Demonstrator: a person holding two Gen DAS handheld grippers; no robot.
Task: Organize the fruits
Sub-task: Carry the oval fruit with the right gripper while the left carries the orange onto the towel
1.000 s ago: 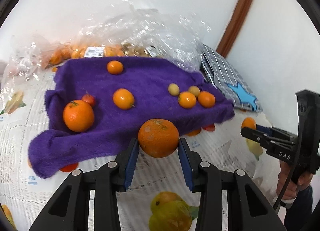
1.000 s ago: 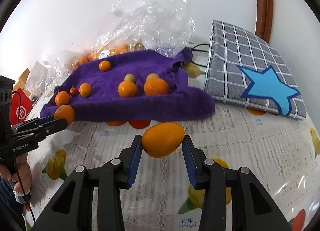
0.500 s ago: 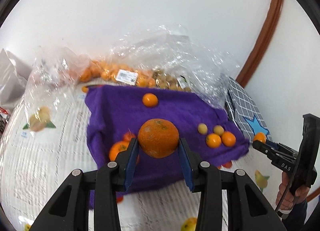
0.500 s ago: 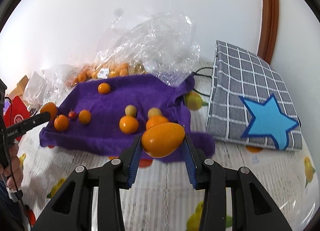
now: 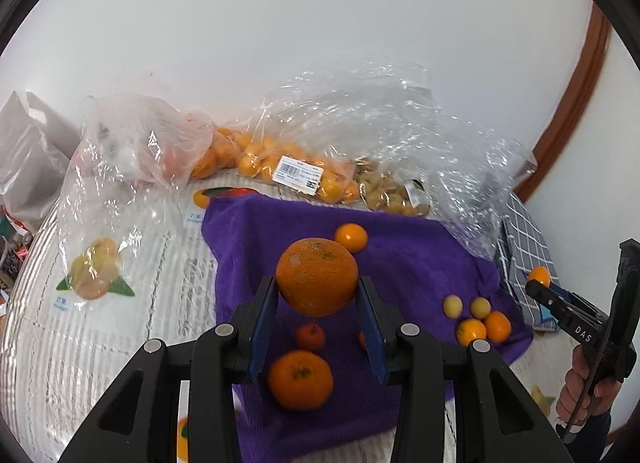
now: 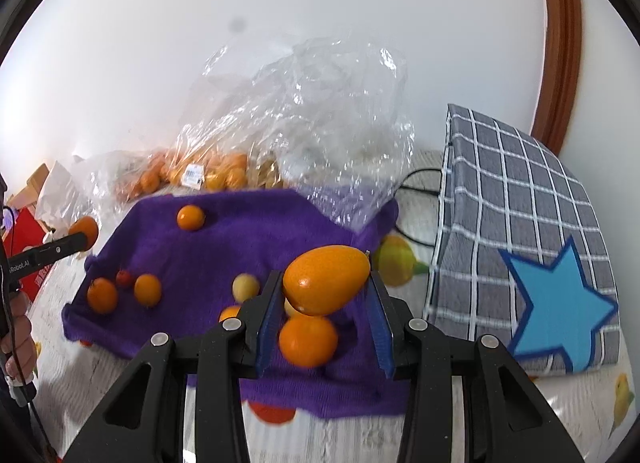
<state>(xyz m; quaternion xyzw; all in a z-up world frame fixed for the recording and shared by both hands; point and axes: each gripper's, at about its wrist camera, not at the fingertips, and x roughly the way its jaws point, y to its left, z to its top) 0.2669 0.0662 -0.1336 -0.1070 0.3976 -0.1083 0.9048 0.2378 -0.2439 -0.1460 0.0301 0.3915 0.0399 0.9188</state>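
Left wrist view: the left gripper (image 5: 317, 317) has its jaws pinching a round orange (image 5: 317, 277), held in the air over the purple towel (image 5: 416, 263). Below the jaws lie a tangerine (image 5: 300, 379) and a small red fruit (image 5: 310, 336); to their right sits a cluster of four small fruits (image 5: 476, 319), and beyond the jaws a lone kumquat (image 5: 351, 238) with bags of fruit (image 5: 296, 175) behind it. Right wrist view: the right gripper (image 6: 325, 309) has its jaws pinching an oval orange fruit (image 6: 327, 279), likewise aloft, directly over another orange (image 6: 308, 340) on the towel. The checked cushion (image 6: 520, 247) stands just right of the jaws, a crinkled clear bag (image 6: 312, 123) ahead. Both fruits appear to be mid-carry, so the next move likely calls for lowering each beside its own kind. The towel's middle offers the most open room; its near edge drops to the tabletop (image 6: 460, 431).
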